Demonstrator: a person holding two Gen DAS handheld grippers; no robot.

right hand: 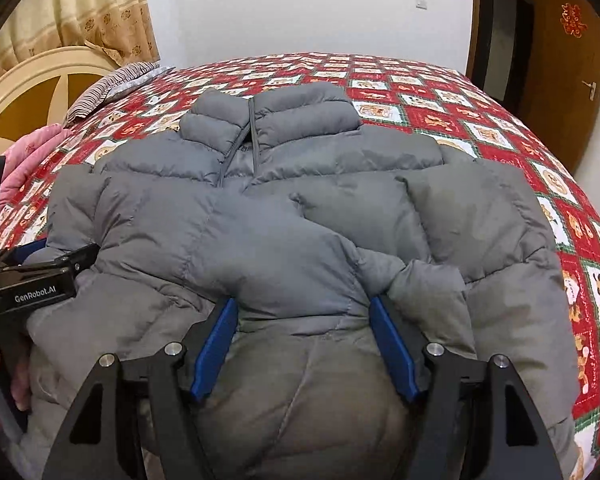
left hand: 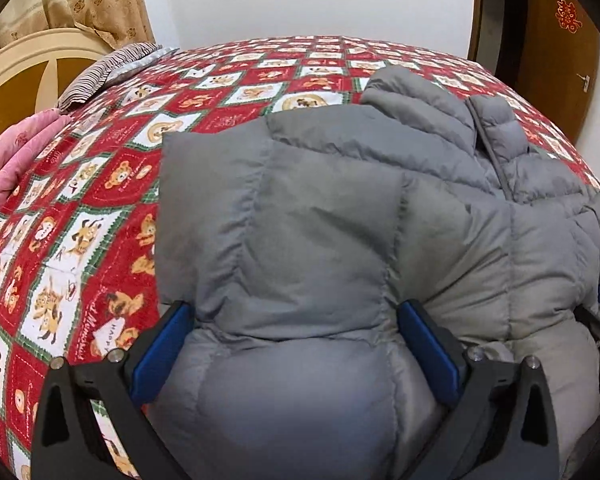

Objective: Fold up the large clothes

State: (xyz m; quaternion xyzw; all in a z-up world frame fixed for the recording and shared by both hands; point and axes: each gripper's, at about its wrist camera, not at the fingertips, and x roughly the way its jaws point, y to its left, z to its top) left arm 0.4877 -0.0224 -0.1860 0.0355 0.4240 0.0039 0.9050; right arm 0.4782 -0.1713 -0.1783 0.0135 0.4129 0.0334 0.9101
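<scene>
A grey puffer jacket lies front up on the bed, collar at the far side, both sleeves folded across its chest. It also shows in the left wrist view. My left gripper has its blue fingers wide apart around a thick fold at the jacket's near left hem. My right gripper has its blue fingers wide apart around the near hem and the folded sleeve. The jacket bulges between both pairs of fingers. The left gripper also shows at the left edge of the right wrist view.
The bed has a red, white and green bear-pattern cover. A striped pillow and a pink quilt lie at the far left by a cream headboard. A brown door stands at the right.
</scene>
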